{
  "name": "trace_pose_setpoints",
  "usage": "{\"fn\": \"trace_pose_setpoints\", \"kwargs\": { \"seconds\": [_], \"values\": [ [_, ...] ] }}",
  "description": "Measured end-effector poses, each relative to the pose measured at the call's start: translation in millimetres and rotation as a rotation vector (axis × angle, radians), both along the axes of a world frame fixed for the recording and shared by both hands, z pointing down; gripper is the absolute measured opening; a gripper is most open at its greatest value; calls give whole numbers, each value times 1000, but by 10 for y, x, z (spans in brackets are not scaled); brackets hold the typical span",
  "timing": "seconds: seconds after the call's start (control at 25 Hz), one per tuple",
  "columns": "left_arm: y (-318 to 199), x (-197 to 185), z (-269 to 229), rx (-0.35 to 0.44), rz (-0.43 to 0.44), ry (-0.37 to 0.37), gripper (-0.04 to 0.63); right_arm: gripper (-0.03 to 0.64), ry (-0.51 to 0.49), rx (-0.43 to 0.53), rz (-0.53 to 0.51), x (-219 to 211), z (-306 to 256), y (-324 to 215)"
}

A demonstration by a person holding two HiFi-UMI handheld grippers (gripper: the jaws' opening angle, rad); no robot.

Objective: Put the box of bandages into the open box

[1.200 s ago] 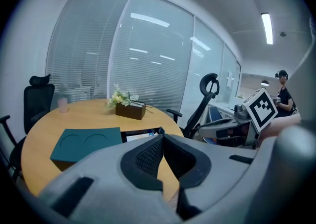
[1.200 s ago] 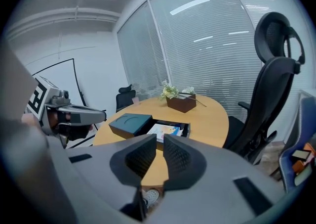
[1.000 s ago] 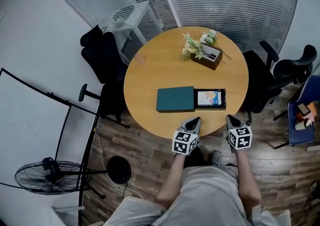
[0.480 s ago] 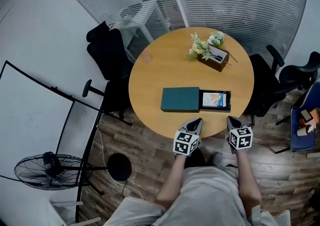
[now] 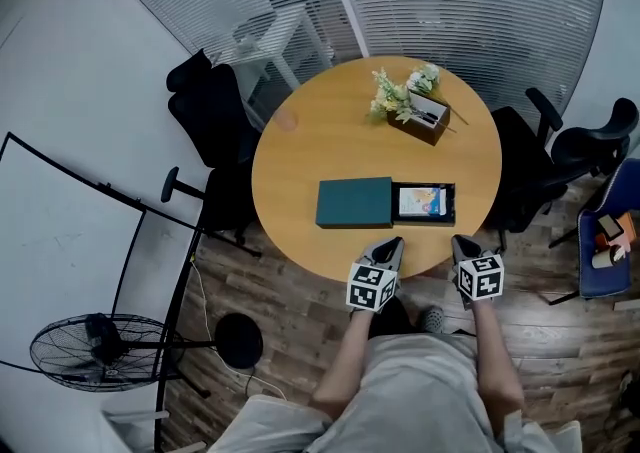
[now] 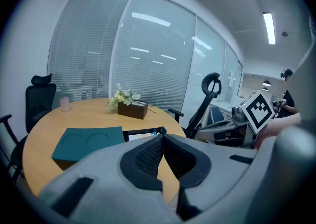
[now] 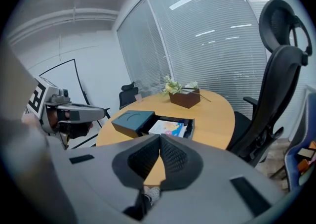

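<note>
On the round wooden table (image 5: 300, 166) lies an open black box (image 5: 447, 205). Inside it is a white and blue box of bandages (image 5: 420, 202), also seen in the right gripper view (image 7: 170, 128). A teal lid (image 5: 353, 202) rests against the box's left side. My left gripper (image 5: 392, 242) and right gripper (image 5: 460, 241) hover at the table's near edge, just short of the boxes. Both are shut with nothing between their jaws. In the left gripper view the lid (image 6: 89, 141) lies ahead of the closed left gripper (image 6: 163, 132).
A brown holder with flowers (image 5: 410, 101) stands at the table's far side and a small pink cup (image 5: 287, 120) at its left. Black office chairs (image 5: 205, 106) (image 5: 590, 146) flank the table. A floor fan (image 5: 95, 351) stands at the lower left.
The head view has shifted slightly, so the table sits a little differently in frame. Both grippers stay shut at the near table edge.
</note>
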State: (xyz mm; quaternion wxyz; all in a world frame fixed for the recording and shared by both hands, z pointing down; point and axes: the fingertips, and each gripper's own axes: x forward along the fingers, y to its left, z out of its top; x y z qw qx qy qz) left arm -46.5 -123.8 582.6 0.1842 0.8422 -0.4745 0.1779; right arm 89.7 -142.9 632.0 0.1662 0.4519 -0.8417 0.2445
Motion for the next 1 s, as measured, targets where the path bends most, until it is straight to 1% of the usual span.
{"fn": "trace_pose_setpoints", "kwargs": {
  "seconds": [0.28,0.72,1.0],
  "values": [
    [-14,82,57,-19,5,22,11,-2,3,6,0,48,-24,-12],
    [49,56,251,-70,-15,49,11,-2,7,2,-22,-3,-2,-2],
    [54,50,276,-73,-18,53,11,-2,7,0,-24,3,28,3]
  ]
}}
